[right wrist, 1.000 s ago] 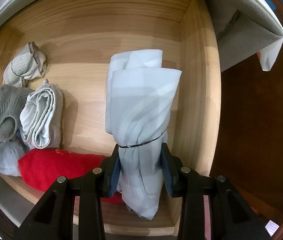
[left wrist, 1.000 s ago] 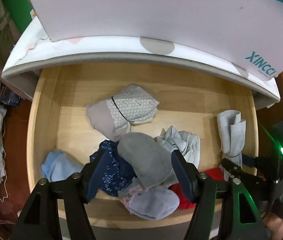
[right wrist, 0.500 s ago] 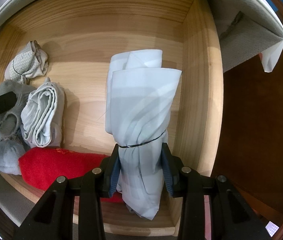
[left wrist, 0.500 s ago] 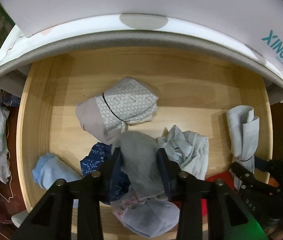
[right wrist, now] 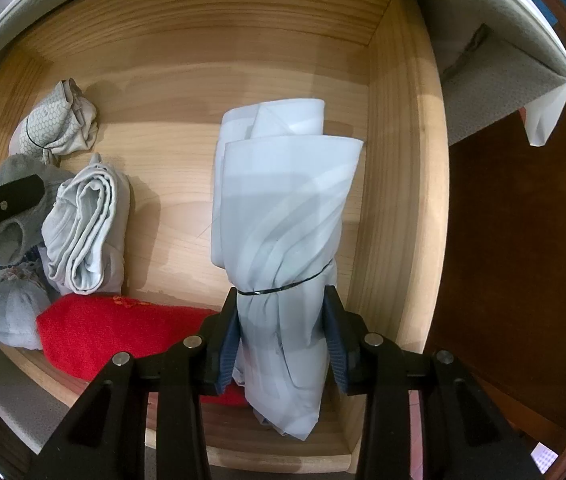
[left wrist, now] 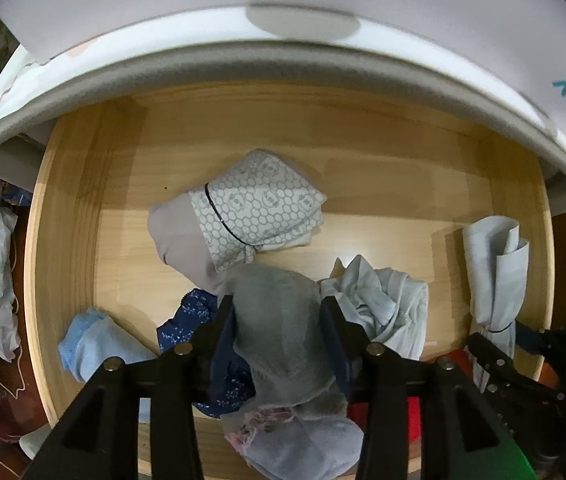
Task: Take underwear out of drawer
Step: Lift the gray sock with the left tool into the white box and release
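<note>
Both jaws are clamped: the left gripper (left wrist: 279,320) pinches a soft grey garment (left wrist: 279,332), the right gripper (right wrist: 281,322) a light, limp pale-blue roll (right wrist: 283,216), seemingly underwear, below its band, inside the drawer (right wrist: 399,160).

Pale matt wood drawer (right wrist: 399,184), smooth pale-blue cloth bundle (right wrist: 283,216), fuzzy grey knit sock (left wrist: 279,320), nubby red towel (right wrist: 123,332)
</note>
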A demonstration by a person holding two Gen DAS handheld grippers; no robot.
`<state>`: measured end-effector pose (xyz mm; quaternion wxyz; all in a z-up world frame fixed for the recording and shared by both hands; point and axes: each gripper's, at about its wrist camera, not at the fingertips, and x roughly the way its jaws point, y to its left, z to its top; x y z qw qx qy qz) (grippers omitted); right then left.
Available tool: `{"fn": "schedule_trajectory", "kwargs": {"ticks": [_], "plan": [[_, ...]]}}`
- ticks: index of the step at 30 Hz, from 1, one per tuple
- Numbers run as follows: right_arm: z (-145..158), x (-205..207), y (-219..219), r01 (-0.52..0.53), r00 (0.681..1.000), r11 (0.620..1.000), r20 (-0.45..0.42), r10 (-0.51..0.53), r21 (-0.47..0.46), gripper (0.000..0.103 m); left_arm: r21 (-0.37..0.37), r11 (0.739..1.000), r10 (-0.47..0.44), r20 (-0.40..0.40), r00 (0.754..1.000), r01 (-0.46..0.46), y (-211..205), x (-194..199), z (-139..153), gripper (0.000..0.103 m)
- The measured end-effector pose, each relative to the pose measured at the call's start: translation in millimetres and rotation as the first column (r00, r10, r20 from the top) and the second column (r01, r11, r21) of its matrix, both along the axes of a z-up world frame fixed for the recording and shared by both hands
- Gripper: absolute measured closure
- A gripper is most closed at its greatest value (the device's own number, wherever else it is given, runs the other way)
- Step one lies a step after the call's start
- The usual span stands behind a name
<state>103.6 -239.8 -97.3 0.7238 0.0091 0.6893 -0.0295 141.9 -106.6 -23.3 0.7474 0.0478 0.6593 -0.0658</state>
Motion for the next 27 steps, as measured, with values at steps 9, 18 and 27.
{"fn": "schedule_trajectory", "kwargs": {"ticks": [9,18,27], "plan": [[0.3,-0.8,0.0,-0.001,1.000,1.000,0.001,0.001,0.000,0.066,0.045,0.997,-0.059,0.026,0.998,0.058,-11.8,-5.1,-6.7,0.076],[-0.3,-0.6,2.9,-0.001,1.000,1.000,-0.003,0.001,-0.002,0.065,0.010,0.999,-0.052,0.029,0.998,0.051,-1.7,-11.8,5.1,0.087],[-3.2,2.7,5.1,0.010,1.000,1.000,-0.001,-0.010,-0.010,0.066,0.016,0.995,-0.101,0.088,0.991,0.100,4.3,-23.1,33.1,0.087]]}}
